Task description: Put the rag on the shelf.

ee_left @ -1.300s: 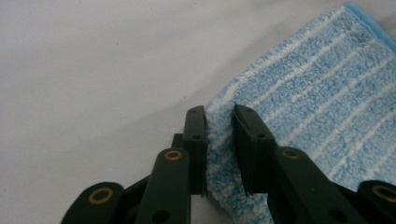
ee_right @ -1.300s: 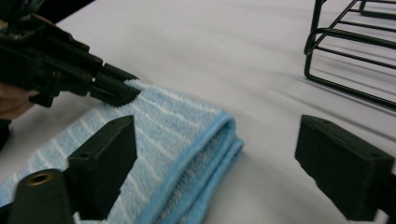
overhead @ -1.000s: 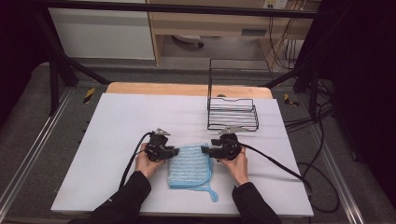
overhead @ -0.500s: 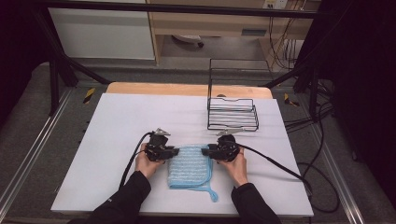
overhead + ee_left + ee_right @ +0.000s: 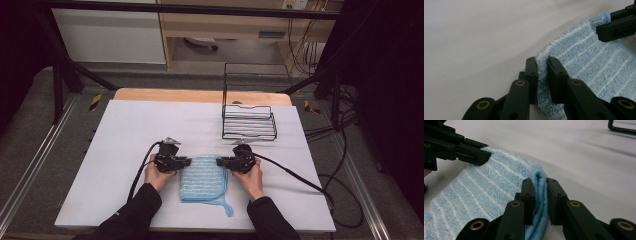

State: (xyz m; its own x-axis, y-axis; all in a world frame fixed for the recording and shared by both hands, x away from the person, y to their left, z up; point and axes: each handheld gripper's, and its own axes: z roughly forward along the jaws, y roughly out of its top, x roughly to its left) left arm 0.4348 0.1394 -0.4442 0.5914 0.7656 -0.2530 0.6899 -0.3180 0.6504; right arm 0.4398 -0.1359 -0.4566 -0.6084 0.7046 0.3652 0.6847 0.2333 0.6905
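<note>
A light blue striped cloth [image 5: 202,177] lies on the white table [image 5: 125,135] near the front, with a small loop at its near right corner. My left gripper [image 5: 187,161] is shut on the cloth's far left corner [image 5: 542,71]. My right gripper [image 5: 221,161] is shut on the far right corner, where the cloth [image 5: 539,182] is folded double between the jaws. In the left gripper view the right gripper's fingers [image 5: 615,26] show at the far corner. In the right gripper view the left gripper's fingers [image 5: 474,153] pinch the opposite corner.
A black wire rack [image 5: 248,121] stands on the table behind the right gripper. Cables [image 5: 295,175] trail from both grippers across the table. A wooden strip [image 5: 200,96] runs along the far edge.
The right gripper moved left and down onto the cloth's far right corner and took hold of it. The left gripper stayed put.
</note>
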